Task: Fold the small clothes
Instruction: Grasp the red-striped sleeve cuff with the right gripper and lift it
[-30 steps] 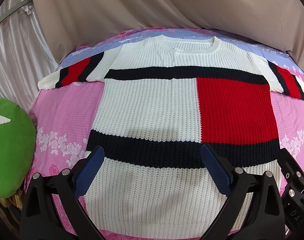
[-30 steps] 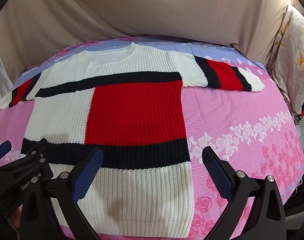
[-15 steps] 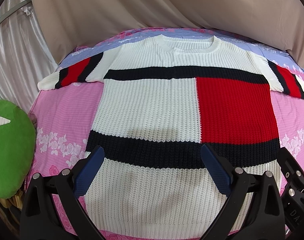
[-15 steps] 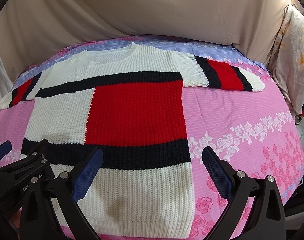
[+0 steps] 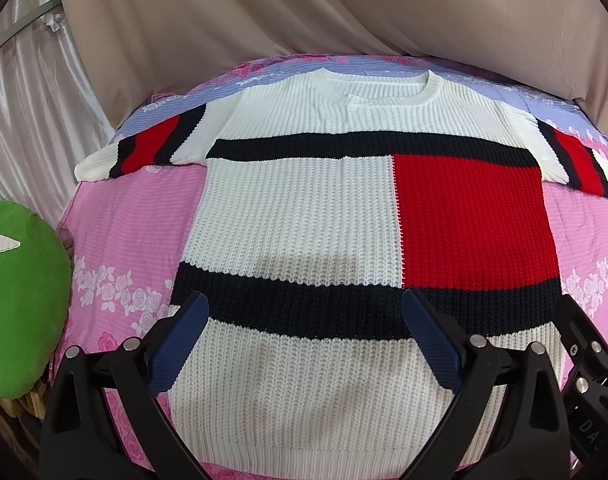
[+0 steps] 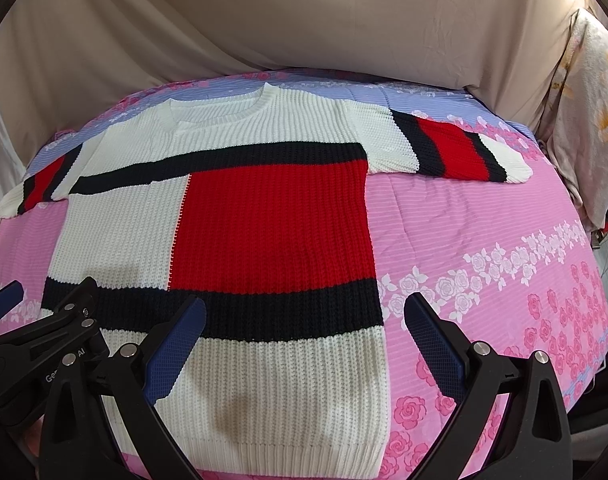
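here we see a chunky knitted sweater in white, red and navy blocks (image 5: 304,216) lying flat and face up on a pink rose-printed bed cover (image 5: 128,216), its round neckline toward the far end where the cover turns striped lavender, and both short striped sleeves spread straight out to the sides. our left gripper (image 5: 308,340) hangs over the lower left part of the sweater with its blue-padded fingers (image 5: 176,344) spread wide, nothing between them, above the navy band and the white hem panel. our right gripper (image 6: 304,340) is likewise spread wide and empty, one finger over the sweater's lower right part and the other over the bare pink cover just beside the sweater's right edge. whether either one touches the knit we cannot tell. in the right wrist view the left gripper's black frame shows at the lower left. a green plush cushion with a white star (image 5: 20,300) sits at the bed's left edge, and a beige draped cloth (image 6: 304,20) hangs behind the bed.
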